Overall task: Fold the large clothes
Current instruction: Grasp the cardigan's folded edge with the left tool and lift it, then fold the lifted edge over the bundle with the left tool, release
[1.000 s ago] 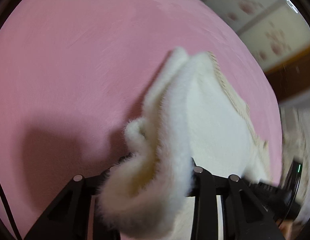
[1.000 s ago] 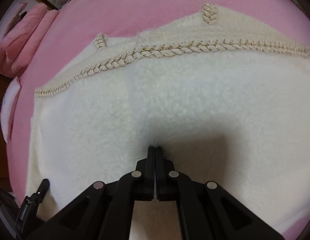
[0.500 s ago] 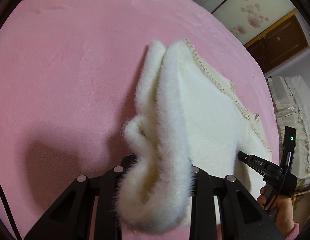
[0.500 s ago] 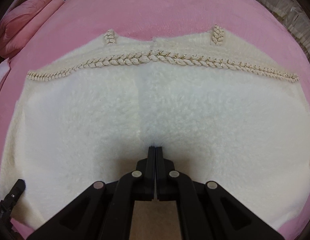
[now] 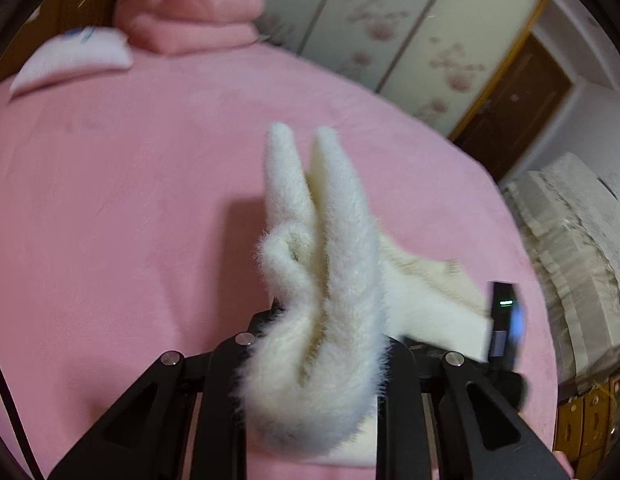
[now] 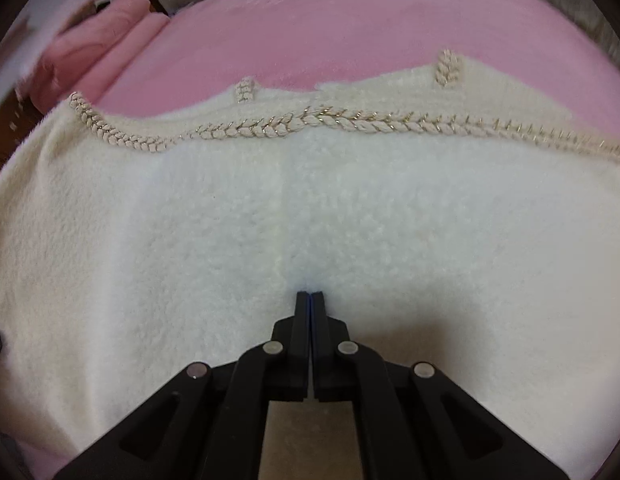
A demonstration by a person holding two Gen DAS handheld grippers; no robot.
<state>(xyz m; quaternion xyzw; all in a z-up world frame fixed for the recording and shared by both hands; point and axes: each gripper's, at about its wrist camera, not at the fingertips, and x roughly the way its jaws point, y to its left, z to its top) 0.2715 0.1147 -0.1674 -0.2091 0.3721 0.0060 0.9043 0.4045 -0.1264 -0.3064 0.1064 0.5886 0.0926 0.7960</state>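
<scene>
Carrying the garment [image 5: 322, 280] across cleanly calls for equal height: the left tongs [image 5: 318, 344] clamp a bunched edge rising ahead of them over the bed [image 5: 109, 200], the right tongs [image 6: 310, 300], tips together, pinch its flat middle.

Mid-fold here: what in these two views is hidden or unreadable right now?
- Left wrist view: left claw fingertips, buried under the bunched garment.
- Left wrist view: other claw at the right, motion-blurred.
- Right wrist view: whether the shut right claw pinches fabric; its tips hide it.
- Right wrist view: garment's near edge, behind the claw.
</scene>
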